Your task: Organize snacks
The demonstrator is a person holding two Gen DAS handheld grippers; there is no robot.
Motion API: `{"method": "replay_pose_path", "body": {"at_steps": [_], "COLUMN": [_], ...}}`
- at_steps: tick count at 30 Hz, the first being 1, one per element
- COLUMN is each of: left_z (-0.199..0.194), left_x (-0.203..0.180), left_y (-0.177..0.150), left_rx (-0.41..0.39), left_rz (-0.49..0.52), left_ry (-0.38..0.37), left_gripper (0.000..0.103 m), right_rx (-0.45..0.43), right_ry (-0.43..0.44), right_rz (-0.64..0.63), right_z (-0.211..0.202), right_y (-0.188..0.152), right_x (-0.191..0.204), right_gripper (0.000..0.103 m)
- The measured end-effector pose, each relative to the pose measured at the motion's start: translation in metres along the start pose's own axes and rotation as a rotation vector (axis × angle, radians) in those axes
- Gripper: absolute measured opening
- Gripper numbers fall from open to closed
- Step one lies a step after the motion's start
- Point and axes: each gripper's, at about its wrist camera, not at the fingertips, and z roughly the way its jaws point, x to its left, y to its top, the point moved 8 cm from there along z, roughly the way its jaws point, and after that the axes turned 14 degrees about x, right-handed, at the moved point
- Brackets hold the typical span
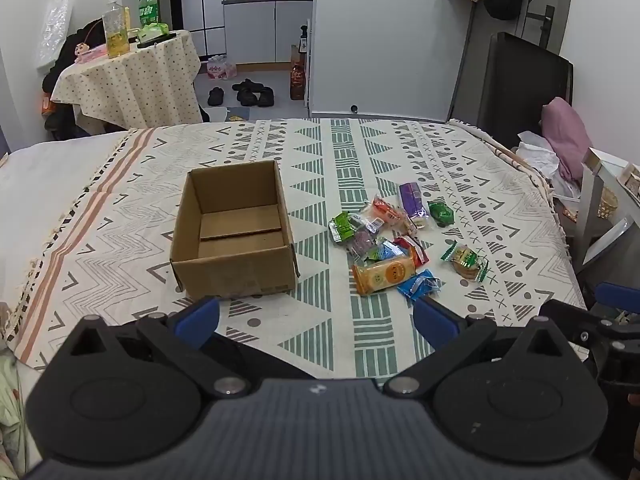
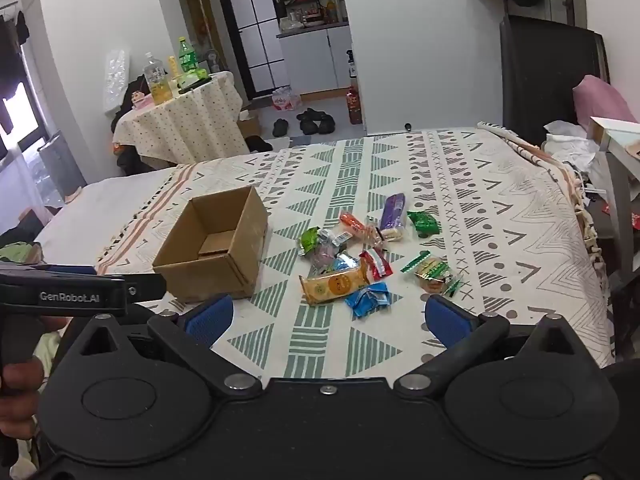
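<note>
An empty brown cardboard box [image 1: 234,232] [image 2: 214,250] stands open-topped on the patterned cloth. To its right lies a loose pile of wrapped snacks: an orange packet [image 1: 384,274] [image 2: 334,284], a blue wrapper [image 1: 420,285] [image 2: 368,298], a purple bar [image 1: 413,200] [image 2: 393,212], green packets [image 1: 440,212] [image 2: 423,223] and a biscuit pack [image 1: 466,261] [image 2: 432,272]. My left gripper [image 1: 316,320] is open over the near edge, nothing between its blue pads. My right gripper [image 2: 328,320] is open too, hovering just short of the snacks.
The cloth [image 1: 360,152] covers a bed. The left gripper's body [image 2: 64,292] and a hand [image 2: 18,396] show at left in the right wrist view. Beyond stand a round table with bottles [image 1: 132,68], shoes on the floor [image 1: 248,94], and a white shelf [image 1: 608,200] at right.
</note>
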Motion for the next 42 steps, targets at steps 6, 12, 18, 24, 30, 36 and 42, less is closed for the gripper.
{"method": "replay_pose_path", "body": {"at_steps": [6, 12, 18, 24, 30, 36, 42], "left_z": [-0.005, -0.003, -0.006, -0.005, -0.006, -0.008, -0.012], "left_x": [0.0, -0.001, -0.002, 0.0, -0.001, -0.003, -0.006], "left_y": [-0.001, -0.004, -0.006, -0.007, -0.008, -0.008, -0.007], "left_rx": [-0.003, 0.005, 0.003, 0.016, 0.023, 0.02, 0.013], "left_rz": [0.014, 0.012, 0.0, -0.006, -0.004, 0.003, -0.004], "left_ry": [-0.006, -0.016, -0.013, -0.01, -0.01, -0.015, -0.022], "left_gripper": [0.103, 0.103, 0.103, 0.103, 0.103, 0.103, 0.103], "right_rx": [-0.006, -0.004, -0.007, -0.012, -0.009, -0.01, -0.011], "right_ry": [0.001, 0.001, 0.016, 0.009, 0.002, -0.001, -0.002], "right_rz": [-0.007, -0.006, -0.004, -0.027, -0.023, -0.011, -0.01], "right_z": [-0.001, 0.0, -0.003, -0.004, -0.005, -0.007, -0.007], "right_y": [0.0, -0.003, -0.002, -0.003, -0.003, -0.004, -0.003], "right_x": [0.002, 0.0, 0.0, 0.004, 0.003, 0.0, -0.001], "right_gripper": [0.103, 0.103, 0.103, 0.103, 0.103, 0.103, 0.103]}}
